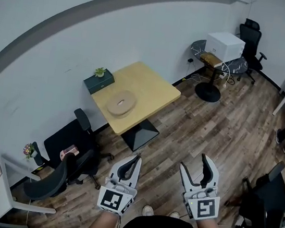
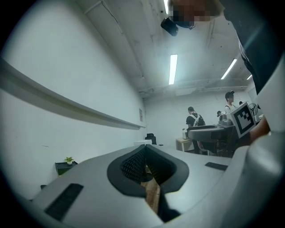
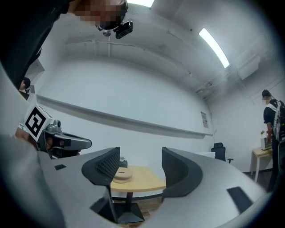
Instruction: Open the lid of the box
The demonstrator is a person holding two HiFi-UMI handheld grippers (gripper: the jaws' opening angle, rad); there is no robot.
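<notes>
A round, pale wooden box (image 1: 122, 103) with its lid on lies on a square wooden table (image 1: 156, 89) by the white wall. Both grippers hover over the floor well in front of that table, far from the box. My left gripper (image 1: 137, 159) has its jaws together with nothing held; in the left gripper view its tips (image 2: 145, 153) meet. My right gripper (image 1: 195, 164) stands open and empty. Between its jaws (image 3: 140, 162) the right gripper view shows the box (image 3: 120, 174) on the table (image 3: 142, 180) some way ahead.
A dark green case with a small plant (image 1: 98, 81) sits at the table's wall side. Black office chairs (image 1: 68, 158) stand to the left, another chair (image 1: 264, 202) to the right. A white box (image 1: 224, 46) rests on a round table far back. People (image 2: 193, 118) stand in the distance.
</notes>
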